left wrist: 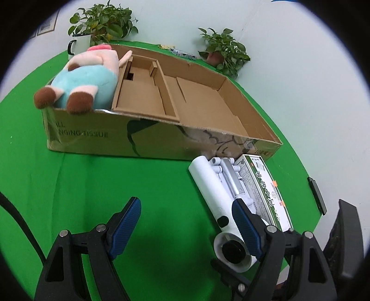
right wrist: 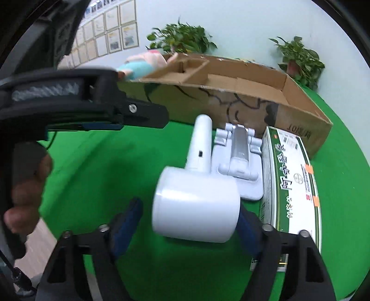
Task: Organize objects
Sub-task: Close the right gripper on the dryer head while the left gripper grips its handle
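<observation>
A shallow cardboard box (left wrist: 143, 143) (right wrist: 300, 108) stands on the green cloth, with a plush pig (left wrist: 85, 78) (right wrist: 141, 64) lying at its left end. In front of it lie a white handheld device (left wrist: 215, 194) (right wrist: 196, 201), a white folding stand (left wrist: 231, 180) (right wrist: 240, 162) and a green-and-white carton (left wrist: 266, 192) (right wrist: 291, 176). My left gripper (left wrist: 187, 222) is open and empty, its right finger (left wrist: 245, 227) beside the white device. My right gripper (right wrist: 189, 222) is open, its jaws either side of the device's round head, apart from it.
Two potted plants (left wrist: 104, 20) (left wrist: 224, 53) and a white mug (left wrist: 78, 44) stand behind the box by the wall. A dark flat object (left wrist: 316, 194) lies at the right of the cloth. The left gripper and the hand holding it (right wrist: 25, 185) fill the left of the right wrist view.
</observation>
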Tool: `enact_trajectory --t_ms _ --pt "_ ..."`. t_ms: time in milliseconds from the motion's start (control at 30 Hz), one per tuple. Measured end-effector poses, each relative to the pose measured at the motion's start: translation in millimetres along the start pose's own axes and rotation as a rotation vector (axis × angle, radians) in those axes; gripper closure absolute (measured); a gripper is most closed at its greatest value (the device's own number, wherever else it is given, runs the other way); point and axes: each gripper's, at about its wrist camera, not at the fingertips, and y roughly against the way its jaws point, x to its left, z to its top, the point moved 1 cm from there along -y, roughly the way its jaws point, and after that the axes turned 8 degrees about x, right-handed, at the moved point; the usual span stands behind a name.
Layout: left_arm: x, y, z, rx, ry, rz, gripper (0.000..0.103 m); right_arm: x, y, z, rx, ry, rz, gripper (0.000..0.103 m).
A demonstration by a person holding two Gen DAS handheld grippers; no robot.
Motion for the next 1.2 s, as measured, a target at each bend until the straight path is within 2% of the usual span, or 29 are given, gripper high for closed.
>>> enact_trajectory --t_ms 67,200,233,300,333,433,500,567,700,767,833,900,1000,1100,1200 --pt "0.2 -0.5 -3.0 0.008 0.009 -0.011 0.023 -0.9 -0.5 -2.3 0.001 -0.025 0.009 0.044" --pt "6.1 -3.6 -5.0 0.039 0.029 -0.051 0.023 8.1 7.2 -10.9 0.001 -0.01 0.064 0.04" --pt "7.2 -5.4 -4.5 0.051 0.032 -0.064 0.023 10.2 10.4 -13.9 -0.005 -0.006 0.087 0.037" --pt "7.7 -9.6 -1.6 0.072 0.04 -0.082 0.023 10.1 16.3 -15.9 -0.034 -0.018 0.103 0.022" --pt "6.9 -12.8 0.1 0.085 0.043 -0.095 0.023 8.3 17.9 -15.2 -0.045 -0.031 0.115 0.022" --pt "2.6 -22.8 2.9 0.112 0.049 -0.139 0.024 5.9 16.3 -10.7 -0.026 -0.045 0.137 0.025" --pt "-0.5 -31.2 5.3 0.136 0.059 -0.172 0.024 7.7 14.0 -10.6 -0.013 -0.046 0.127 0.035" --pt "-1.5 -35.4 4.2 0.16 0.074 -0.184 0.025 10.7 9.8 -12.2 0.008 -0.065 0.121 0.04" --pt "-3.4 -40.4 -2.9 0.188 0.071 -0.184 0.028 16.7 17.1 -20.7 0.012 -0.078 0.152 0.039" --pt "-7.9 -41.6 -1.9 0.202 0.046 -0.165 0.034 16.7 17.7 -23.2 0.021 -0.102 0.162 0.039" --pt "-10.4 -45.6 0.7 0.232 0.045 -0.178 0.047 15.7 14.0 -21.4 0.037 -0.132 0.172 0.038" --pt "-11.9 -48.7 2.2 0.248 0.046 -0.188 0.049 19.3 12.8 -17.9 0.042 -0.122 0.146 0.038" --pt "-14.0 -51.8 0.6 0.264 0.053 -0.2 0.061 23.2 11.5 -15.3 0.043 -0.113 0.123 0.04" --pt "-16.2 -49.6 -4.7 0.252 0.04 -0.172 0.065 27.7 13.2 -17.9 0.031 -0.1 0.094 0.042" --pt "-17.7 -45.1 -13.3 0.248 0.047 -0.178 0.066 35.6 18.2 -25.8 0.023 -0.079 0.073 0.043"
